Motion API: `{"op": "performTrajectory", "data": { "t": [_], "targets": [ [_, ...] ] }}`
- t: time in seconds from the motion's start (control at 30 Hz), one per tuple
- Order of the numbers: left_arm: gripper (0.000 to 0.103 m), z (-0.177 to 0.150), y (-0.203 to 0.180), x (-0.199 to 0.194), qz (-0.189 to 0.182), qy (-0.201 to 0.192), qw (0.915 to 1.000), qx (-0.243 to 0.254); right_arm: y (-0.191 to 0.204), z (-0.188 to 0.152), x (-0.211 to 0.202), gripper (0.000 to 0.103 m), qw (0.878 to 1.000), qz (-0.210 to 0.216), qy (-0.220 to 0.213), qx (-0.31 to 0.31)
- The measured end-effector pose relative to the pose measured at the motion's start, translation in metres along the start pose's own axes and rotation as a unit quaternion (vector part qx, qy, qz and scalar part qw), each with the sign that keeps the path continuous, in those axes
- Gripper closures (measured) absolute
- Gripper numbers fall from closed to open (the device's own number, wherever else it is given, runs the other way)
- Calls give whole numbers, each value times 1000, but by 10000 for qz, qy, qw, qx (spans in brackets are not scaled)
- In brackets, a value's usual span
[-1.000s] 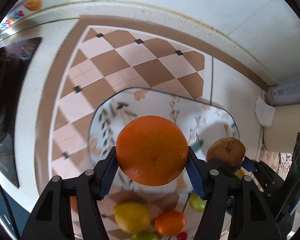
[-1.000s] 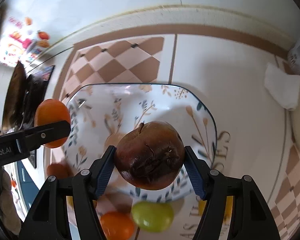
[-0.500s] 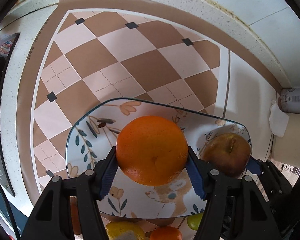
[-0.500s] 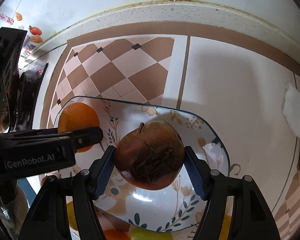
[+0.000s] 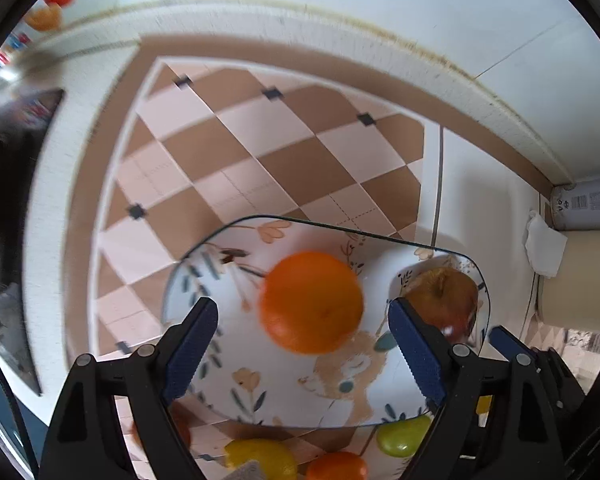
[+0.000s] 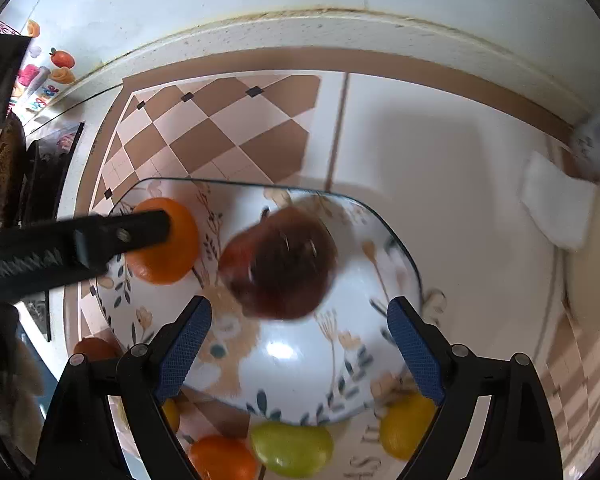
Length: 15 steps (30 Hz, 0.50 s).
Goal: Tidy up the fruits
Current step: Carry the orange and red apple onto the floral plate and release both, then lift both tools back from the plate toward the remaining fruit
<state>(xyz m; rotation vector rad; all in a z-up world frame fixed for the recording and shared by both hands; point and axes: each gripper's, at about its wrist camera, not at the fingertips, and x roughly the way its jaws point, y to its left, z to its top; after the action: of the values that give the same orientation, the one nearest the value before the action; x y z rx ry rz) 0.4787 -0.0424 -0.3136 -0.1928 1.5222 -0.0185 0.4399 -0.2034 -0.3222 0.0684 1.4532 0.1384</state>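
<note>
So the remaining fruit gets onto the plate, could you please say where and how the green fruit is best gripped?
Grip the green fruit across its narrower middle, from straight above. It lies flat and oblong on the counter just off the plate, an orange fruit close on one end.

The orange (image 5: 311, 302) is bright orange. The apple (image 6: 280, 264) is dark reddish brown, perhaps bruised, though it is blurred. The plate (image 6: 340, 360) is white with a dark blue rim, printed with blue leaves, peach flowers and a tan animal. The counter (image 5: 260, 152) has a mat of brown and pale pink diamonds with small black squares. Each hand-held gripper (image 5: 304, 350) is black with blue pads (image 5: 190, 346). Below the plate lie a green fruit (image 6: 292, 448) and a yellow one (image 6: 406, 424).
</note>
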Motion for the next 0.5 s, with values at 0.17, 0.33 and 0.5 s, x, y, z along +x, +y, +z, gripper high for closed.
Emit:
{"op": "performTrajectory", "data": {
  "t": [0.17, 0.33, 0.5],
  "targets": [
    [16, -37, 2, -36, 534, -558, 9968, 203, -4, -33, -27, 11, 9991, -309, -199, 229],
    [16, -73, 7, -66, 778, -936, 9914, 488, -6, -72, -56, 11, 9968, -402, -421, 551],
    [16, -102, 9, -92, 812, -1212, 9865, 743, 0, -107, -90, 11, 9937, -516, -689, 711]
  ]
}}
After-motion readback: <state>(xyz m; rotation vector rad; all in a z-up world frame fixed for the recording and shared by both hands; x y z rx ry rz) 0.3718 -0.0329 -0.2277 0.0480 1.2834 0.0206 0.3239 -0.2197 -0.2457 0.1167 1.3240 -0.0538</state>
